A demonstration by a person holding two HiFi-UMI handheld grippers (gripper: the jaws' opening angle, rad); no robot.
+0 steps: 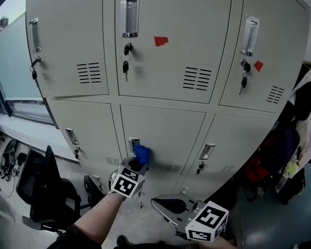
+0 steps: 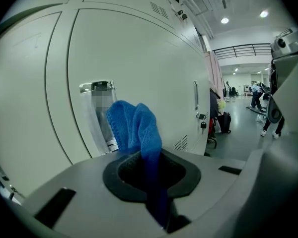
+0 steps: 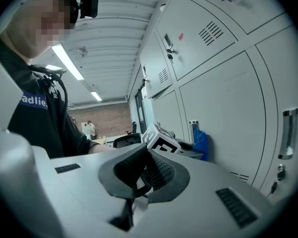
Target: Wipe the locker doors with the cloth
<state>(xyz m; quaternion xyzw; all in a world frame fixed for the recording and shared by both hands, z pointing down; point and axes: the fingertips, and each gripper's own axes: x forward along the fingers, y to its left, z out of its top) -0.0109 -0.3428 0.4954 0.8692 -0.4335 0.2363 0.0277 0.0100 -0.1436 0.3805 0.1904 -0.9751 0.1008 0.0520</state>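
**Cloth at the locker handle**

Our left gripper (image 2: pixel 149 175) has its jaws clamped on the blue cloth (image 2: pixel 136 128), which bunches up just ahead of them, at the recessed handle (image 2: pixel 97 113) of a middle locker door (image 1: pixel 166 134). Our right gripper (image 3: pixel 139 170) has its jaws closed together with nothing between them. Ahead of those jaws we see the left gripper's marker cube (image 3: pixel 161 142) and the cloth.

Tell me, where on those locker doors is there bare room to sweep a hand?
The lower centre door is bare right of the blue cloth, above its vent slots. Crowded: handles, dangling keys, red stickers on the upper doors.
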